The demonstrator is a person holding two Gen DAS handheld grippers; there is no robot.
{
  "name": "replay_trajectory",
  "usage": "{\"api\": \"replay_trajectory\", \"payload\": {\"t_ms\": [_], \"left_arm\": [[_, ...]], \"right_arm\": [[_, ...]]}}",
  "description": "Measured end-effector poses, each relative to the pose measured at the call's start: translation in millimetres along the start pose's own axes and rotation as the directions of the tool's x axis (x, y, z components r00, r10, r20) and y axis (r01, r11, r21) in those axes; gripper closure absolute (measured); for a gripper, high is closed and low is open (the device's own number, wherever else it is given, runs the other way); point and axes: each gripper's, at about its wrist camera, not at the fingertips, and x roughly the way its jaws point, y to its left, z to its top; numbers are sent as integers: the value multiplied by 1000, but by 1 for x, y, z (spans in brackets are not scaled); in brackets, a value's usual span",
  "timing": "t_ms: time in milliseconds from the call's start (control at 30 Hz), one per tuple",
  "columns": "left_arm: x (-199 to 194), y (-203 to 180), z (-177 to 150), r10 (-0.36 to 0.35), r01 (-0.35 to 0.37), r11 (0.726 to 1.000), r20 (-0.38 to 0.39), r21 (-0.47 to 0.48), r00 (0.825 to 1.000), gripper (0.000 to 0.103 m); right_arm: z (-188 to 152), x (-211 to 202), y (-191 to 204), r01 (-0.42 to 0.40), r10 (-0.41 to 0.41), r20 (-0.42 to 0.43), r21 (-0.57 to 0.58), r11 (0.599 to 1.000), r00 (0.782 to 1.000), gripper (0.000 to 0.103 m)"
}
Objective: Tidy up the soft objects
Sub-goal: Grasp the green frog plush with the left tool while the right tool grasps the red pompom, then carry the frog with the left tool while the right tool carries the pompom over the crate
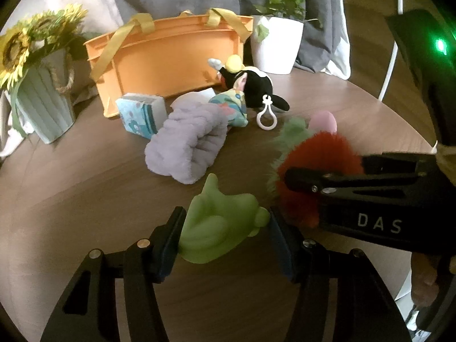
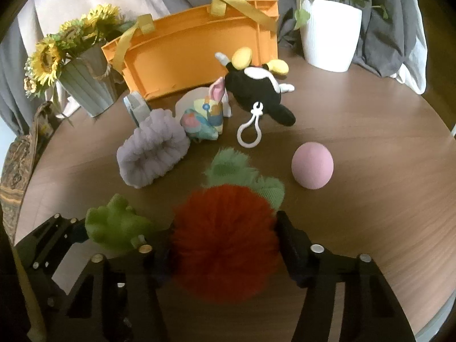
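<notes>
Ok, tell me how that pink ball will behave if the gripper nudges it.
The pink ball is round and sits free on the bare wooden table, so it will probably roll off at a nudge. Its matte surface looks foam-like, so it is likely light and may squash slightly when pinched.

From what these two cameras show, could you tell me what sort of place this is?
Probably a home living space: a round wooden table with a potted plant and a vase of sunflowers on it, grey fabric draped behind. The toys and orange basket fit household tidying.
</notes>
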Motion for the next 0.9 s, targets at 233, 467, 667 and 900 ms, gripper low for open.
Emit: {"api": "replay_trajectory", "payload": {"t_ms": [233, 467, 667, 900], "left_arm": [[-9, 14, 2, 5, -6, 997, -6, -79, 1000, 47], [-21, 23, 11, 6, -3, 994, 22, -109, 1000, 47], [-33, 30, 21, -1, 7, 996, 61, -94, 998, 48], [-54, 42, 37, -9, 20, 995, 111, -96, 994, 48]], "right_arm": [[-5, 3, -1, 14, -14, -12, 21, 1000, 1000, 61], [-5, 0, 2, 25, -25, -8, 36, 999, 1000, 64], [-2, -11, 8, 34, -35, 11, 58, 998, 999, 65], [9, -33, 21, 39, -44, 70, 69, 997, 997, 65]]}}
